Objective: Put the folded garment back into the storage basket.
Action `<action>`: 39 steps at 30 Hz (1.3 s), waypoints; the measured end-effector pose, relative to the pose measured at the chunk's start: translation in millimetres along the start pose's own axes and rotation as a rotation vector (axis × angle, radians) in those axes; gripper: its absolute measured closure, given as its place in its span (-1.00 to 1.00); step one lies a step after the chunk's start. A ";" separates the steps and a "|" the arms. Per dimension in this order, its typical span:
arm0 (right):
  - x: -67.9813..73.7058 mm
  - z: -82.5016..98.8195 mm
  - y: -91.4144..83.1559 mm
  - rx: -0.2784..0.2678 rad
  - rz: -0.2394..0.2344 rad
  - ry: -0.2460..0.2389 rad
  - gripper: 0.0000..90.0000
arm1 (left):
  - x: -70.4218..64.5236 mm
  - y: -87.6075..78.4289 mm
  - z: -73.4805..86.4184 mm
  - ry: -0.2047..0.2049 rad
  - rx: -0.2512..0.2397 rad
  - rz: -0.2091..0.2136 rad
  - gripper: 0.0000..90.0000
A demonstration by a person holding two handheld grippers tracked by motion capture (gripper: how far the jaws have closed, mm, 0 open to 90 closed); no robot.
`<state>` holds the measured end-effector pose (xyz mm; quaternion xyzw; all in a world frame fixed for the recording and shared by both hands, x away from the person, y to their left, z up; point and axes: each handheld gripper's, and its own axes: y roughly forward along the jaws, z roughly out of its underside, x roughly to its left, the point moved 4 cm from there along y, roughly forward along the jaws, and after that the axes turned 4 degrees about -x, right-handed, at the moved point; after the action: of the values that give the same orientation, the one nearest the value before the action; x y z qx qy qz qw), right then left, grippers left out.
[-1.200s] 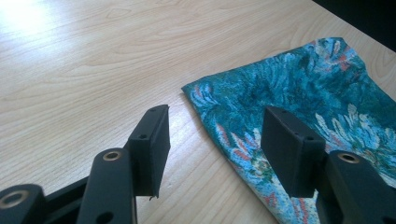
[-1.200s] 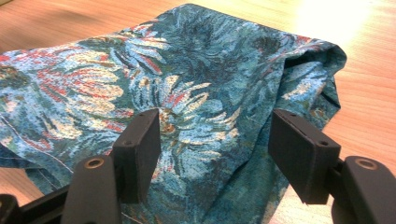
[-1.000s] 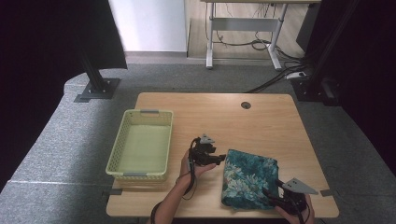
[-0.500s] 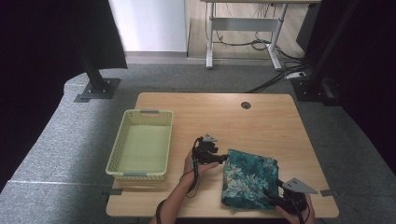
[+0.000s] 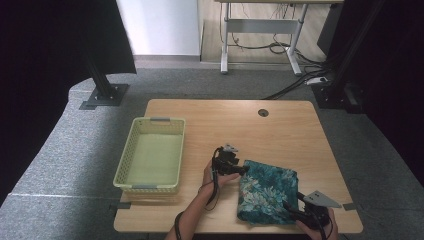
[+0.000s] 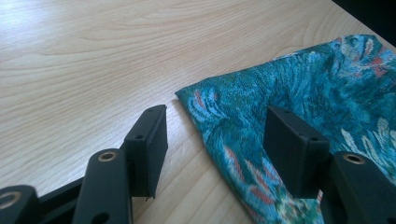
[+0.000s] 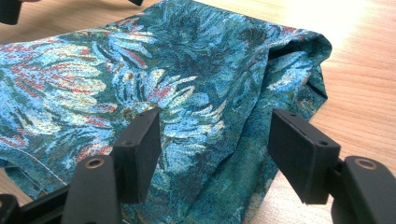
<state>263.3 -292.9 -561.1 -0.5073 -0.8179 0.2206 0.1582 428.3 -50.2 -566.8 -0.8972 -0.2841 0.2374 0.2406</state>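
A folded teal cloth with a floral print (image 5: 267, 192) lies on the front right part of the wooden table (image 5: 280, 130). My left gripper (image 5: 243, 169) is low at the cloth's far left corner. In the left gripper view its jaws stand open (image 6: 217, 123), straddling the cloth's corner (image 6: 224, 102) without pressing on it. My right gripper (image 5: 291, 208) sits at the cloth's near right edge. In the right gripper view it is open (image 7: 215, 135), with a bunched fold of the cloth (image 7: 196, 93) lying between and beyond the pads, untouched.
A pale green plastic basket (image 5: 124, 165) stands empty on the left side of the table. A round cable hole (image 5: 263, 112) is near the far edge. Bare wood stretches behind the cloth and between basket and cloth.
My left gripper has shifted a little to the right and lower, closer onto the cloth's corner. The right gripper and the cloth have stayed put.
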 end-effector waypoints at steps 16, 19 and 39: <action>-1.7 0.9 0.3 -0.005 0.009 0.012 -0.23 | -6.1 25.0 -4.4 0.026 0.013 0.011 -0.21; -0.8 0.8 0.5 -0.006 0.008 0.010 -0.23 | -7.2 27.4 -5.3 0.038 0.013 0.003 -0.24; 2.2 0.1 0.6 -0.005 0.001 0.002 -0.23 | -18.7 35.5 -3.4 0.207 0.007 -0.143 0.19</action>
<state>262.8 -290.8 -561.5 -0.5082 -0.8181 0.2182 0.1577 430.7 -88.6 -578.9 -0.8935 -0.3204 0.1267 0.2879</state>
